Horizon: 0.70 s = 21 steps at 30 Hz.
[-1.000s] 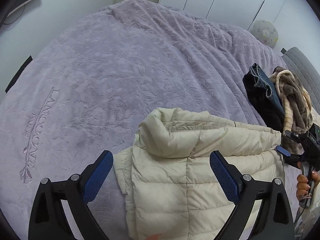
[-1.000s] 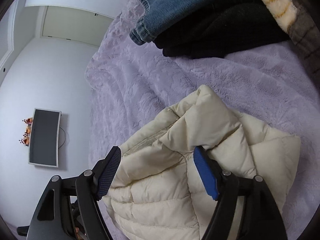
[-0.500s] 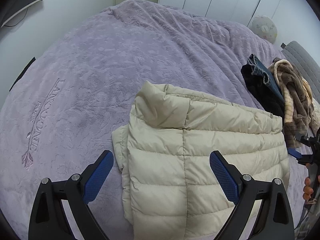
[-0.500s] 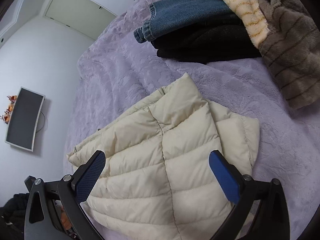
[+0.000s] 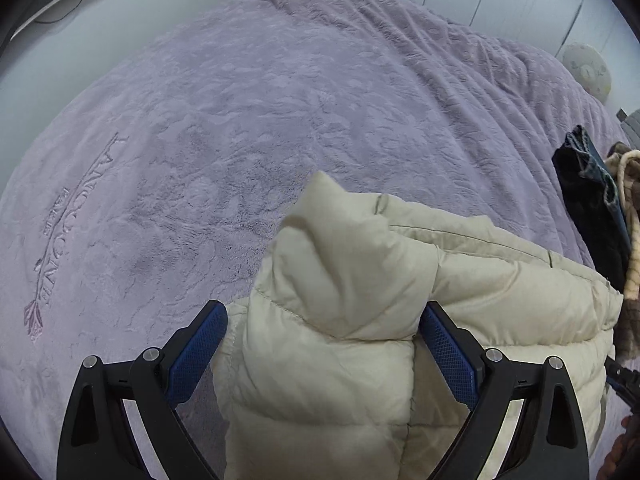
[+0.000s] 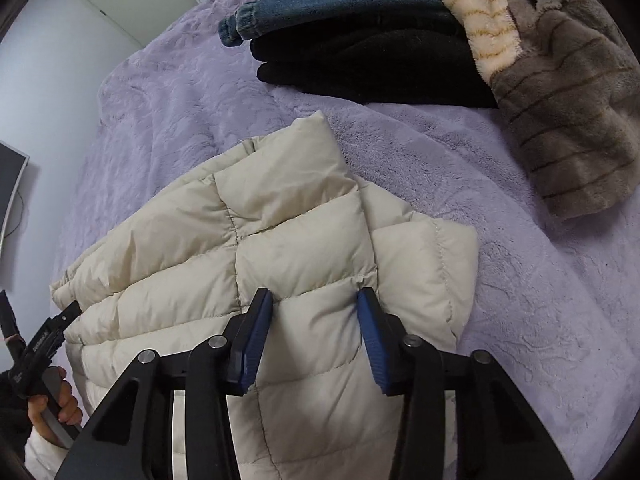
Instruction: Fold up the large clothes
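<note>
A plush, embossed lilac bed cover [image 5: 280, 112] is filling both views, and on it the cream quilted puffer jacket [image 6: 280, 248] is lying directly under both pairs of fingers. The right gripper [image 6: 314, 340] has just been narrowing, its fingers now pinching a puffy ridge near the jacket's shoulder, likely starting the next fold. The left gripper [image 5: 320, 354], lower than a second ago, is straddling the slick, pillowy collar with fingers spread and released.

Soft, even, cool light fills the room, with no hard shadows, only faint shade in the folds of the cream jacket [image 5: 360, 320] and under the dark clothes pile [image 6: 360, 64]. No glare anywhere. Both wrist views bulge strongly, the purple bed cover [image 5: 240, 120] curving away into black corners. The nearest jacket fabric is slightly soft; the rest is sharp.
</note>
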### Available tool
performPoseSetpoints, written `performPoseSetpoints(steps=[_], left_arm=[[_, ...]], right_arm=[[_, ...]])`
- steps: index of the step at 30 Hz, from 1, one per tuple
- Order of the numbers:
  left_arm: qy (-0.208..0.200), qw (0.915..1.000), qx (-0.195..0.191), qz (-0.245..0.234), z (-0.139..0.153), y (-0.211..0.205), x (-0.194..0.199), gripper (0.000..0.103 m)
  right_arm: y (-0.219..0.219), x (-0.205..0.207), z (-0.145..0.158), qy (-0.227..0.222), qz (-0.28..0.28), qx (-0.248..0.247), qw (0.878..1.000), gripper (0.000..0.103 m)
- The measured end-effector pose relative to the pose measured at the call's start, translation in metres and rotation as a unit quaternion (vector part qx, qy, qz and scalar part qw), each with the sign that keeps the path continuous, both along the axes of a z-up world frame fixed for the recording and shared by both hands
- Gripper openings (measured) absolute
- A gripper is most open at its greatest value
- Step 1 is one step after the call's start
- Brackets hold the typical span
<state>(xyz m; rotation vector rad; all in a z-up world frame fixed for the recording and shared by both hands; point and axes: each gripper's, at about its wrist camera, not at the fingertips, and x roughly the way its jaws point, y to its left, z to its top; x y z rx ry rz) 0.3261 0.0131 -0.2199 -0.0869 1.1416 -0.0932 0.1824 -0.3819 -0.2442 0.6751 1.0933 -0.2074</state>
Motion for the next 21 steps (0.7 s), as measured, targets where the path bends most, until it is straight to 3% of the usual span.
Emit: performPoseSetpoints(steps=[4,8,9,12,21], left_arm=[[0.013,0.9999,0.004,0.007,-0.009,0.001,0.007,0.097],[0.001,1.0000,-0.007,-0.003,0.010,0.005,-0.001,0.097],[-0.001,0.9999,-0.011,-0.008,0.015,0.007,-0.005,0.097],[0.002,0.9995,-0.027,-0.016,0.027,0.019,-0.017,0.097],[0.032,0.9962,-0.080,-0.010,0.037,0.060,-0.072,0.097]], right_arm=[[-0.008,-0.002,-0.005,0.001,-0.013,0.003,1.000,0.048],[-0.010,-0.012,0.006,-0.016,-0.022,0.020,0.999,0.049],[-0.010,-0.015,0.009,-0.021,-0.019,0.024,0.999,0.052],[-0.009,-0.029,0.019,-0.039,-0.012,0.037,0.998,0.076],[-0.002,-0.073,0.026,-0.049,-0.031,0.081,0.995,0.080]])
